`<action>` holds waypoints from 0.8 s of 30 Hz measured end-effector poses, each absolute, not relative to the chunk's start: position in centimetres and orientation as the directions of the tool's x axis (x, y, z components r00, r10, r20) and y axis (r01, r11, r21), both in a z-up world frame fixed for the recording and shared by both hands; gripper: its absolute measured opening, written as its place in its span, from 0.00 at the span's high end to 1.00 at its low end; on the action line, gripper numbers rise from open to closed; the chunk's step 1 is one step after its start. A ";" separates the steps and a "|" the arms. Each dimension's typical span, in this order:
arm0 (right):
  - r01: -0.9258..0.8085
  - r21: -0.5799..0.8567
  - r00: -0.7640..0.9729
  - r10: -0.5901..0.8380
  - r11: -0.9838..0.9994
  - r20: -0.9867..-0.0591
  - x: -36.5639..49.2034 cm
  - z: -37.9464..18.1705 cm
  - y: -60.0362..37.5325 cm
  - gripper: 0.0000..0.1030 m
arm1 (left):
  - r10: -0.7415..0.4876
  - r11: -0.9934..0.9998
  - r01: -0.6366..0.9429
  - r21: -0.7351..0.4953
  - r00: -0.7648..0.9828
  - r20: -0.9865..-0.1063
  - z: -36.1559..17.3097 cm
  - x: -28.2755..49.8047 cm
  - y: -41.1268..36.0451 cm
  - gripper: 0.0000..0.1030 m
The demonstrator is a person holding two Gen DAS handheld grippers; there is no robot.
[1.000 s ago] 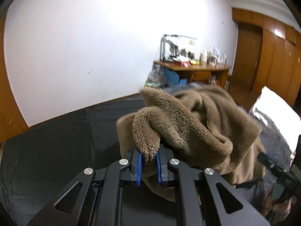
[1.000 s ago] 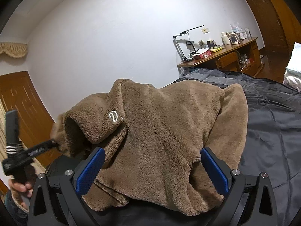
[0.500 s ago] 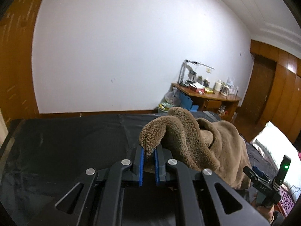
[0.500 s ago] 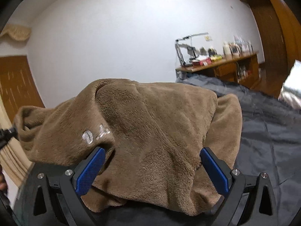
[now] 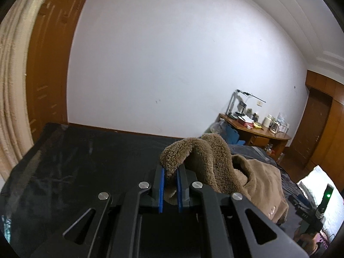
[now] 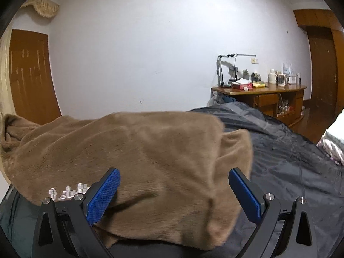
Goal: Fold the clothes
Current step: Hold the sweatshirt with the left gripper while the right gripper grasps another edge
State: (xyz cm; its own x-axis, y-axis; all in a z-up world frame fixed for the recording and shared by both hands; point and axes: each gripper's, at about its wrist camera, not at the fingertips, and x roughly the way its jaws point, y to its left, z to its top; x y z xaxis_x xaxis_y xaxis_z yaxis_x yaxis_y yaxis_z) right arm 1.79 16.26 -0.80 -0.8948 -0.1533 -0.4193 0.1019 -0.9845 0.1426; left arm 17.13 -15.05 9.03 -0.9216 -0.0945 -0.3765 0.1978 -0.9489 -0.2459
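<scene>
A brown fleece garment [image 5: 215, 163] lies partly lifted over the dark bed cover [image 5: 86, 161]. My left gripper [image 5: 171, 172] is shut on a thick fold of its edge, which sticks up between the blue pads. In the right wrist view the garment [image 6: 150, 146] spreads wide and fairly flat, with white lettering [image 6: 66, 191] near the left finger. My right gripper [image 6: 174, 182] stands open, its pads far apart with the cloth bulging between them. The right gripper's body with a green light [image 5: 326, 195] shows at the lower right of the left wrist view, held by a hand.
A wooden desk [image 6: 258, 90] crowded with a lamp, bottles and boxes stands at the far wall. A white pillow [image 6: 335, 137] lies at the bed's right. A wooden door [image 5: 49, 64] and a cream curtain [image 5: 10, 86] are at the left. Dark cover [image 6: 290, 161] stretches right of the garment.
My left gripper has carried its fold of the garment away to the left, drawing the cloth out. In the right wrist view the heap has flattened and widened, and the lettering has slid down.
</scene>
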 end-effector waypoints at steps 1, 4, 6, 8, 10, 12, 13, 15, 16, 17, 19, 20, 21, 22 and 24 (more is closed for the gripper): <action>0.110 0.136 -0.898 -0.157 -0.985 -0.411 2.1 -0.5 16.4 0.00 | -0.096 -0.948 0.198 -0.250 -0.924 -0.370 9.0 17.9 -15.6 0.90; 0.153 0.120 -0.903 -0.189 -0.981 -0.386 2.4 0.8 16.7 0.00 | -0.099 -0.945 0.200 -0.257 -0.929 -0.358 8.8 20.1 -16.9 0.90; 0.204 0.112 -0.896 -0.231 -0.973 -0.379 1.9 2.1 16.6 0.00 | -0.104 -0.946 0.204 -0.252 -0.927 -0.359 8.4 21.0 -17.3 0.90; 0.267 0.110 -0.878 -0.289 -0.957 -0.383 0.6 3.3 15.8 0.00 | -0.109 -0.945 0.213 -0.250 -0.921 -0.374 7.6 21.4 -17.4 0.90; 0.335 0.110 -0.846 -0.350 -0.936 -0.402 -1.4 4.3 14.5 0.00 | -0.112 -0.942 0.224 -0.251 -0.912 -0.395 6.6 21.8 -17.5 0.90; 0.405 0.116 -0.797 -0.413 -0.907 -0.442 -4.1 4.6 12.8 0.00 | -0.110 -0.937 0.232 -0.260 -0.906 -0.409 5.8 21.8 -17.5 0.90; 0.441 0.122 -0.766 -0.444 -0.889 -0.466 -5.6 4.7 11.8 0.00 | -0.108 -0.936 0.234 -0.265 -0.903 -0.416 5.4 21.7 -17.6 0.90; 0.485 0.146 -0.709 -0.485 -0.862 -0.511 -8.5 4.3 10.1 0.00 | -0.103 -0.933 0.237 -0.271 -0.897 -0.429 4.5 21.5 -17.8 0.89; 0.499 0.161 -0.682 -0.501 -0.851 -0.533 -9.9 4.1 9.3 0.00 | -0.101 -0.931 0.239 -0.275 -0.894 -0.436 4.1 21.4 -18.0 0.89; 0.509 0.177 -0.656 -0.513 -0.842 -0.554 -11.3 3.8 8.5 0.00 | -0.100 -0.931 0.241 -0.275 -0.891 -0.443 3.7 21.3 -18.1 0.89; 0.519 0.209 -0.610 -0.530 -0.829 -0.589 -13.9 3.2 7.0 0.00 | -0.104 -0.931 0.248 -0.267 -0.884 -0.456 3.2 20.7 -18.4 0.89; 0.530 0.222 -0.585 -0.542 -0.818 -0.603 -14.9 2.8 6.3 0.01 | -0.107 -0.932 0.251 -0.262 -0.880 -0.464 3.0 20.4 -18.5 0.88; 0.547 0.235 -0.554 -0.558 -0.803 -0.618 -15.9 2.4 5.7 0.00 | -0.108 -0.931 0.254 -0.261 -0.876 -0.469 2.8 20.2 -18.7 0.88; 0.564 0.251 -0.518 -0.574 -0.787 -0.634 -16.8 1.9 5.0 0.00 | -0.108 -0.929 0.258 -0.265 -0.874 -0.473 2.6 20.1 -18.8 0.88; 0.593 0.297 -0.435 -0.608 -0.749 -0.664 -17.8 0.7 4.3 0.00 | -0.107 -0.927 0.262 -0.270 -0.872 -0.478 2.3 19.8 -19.2 0.88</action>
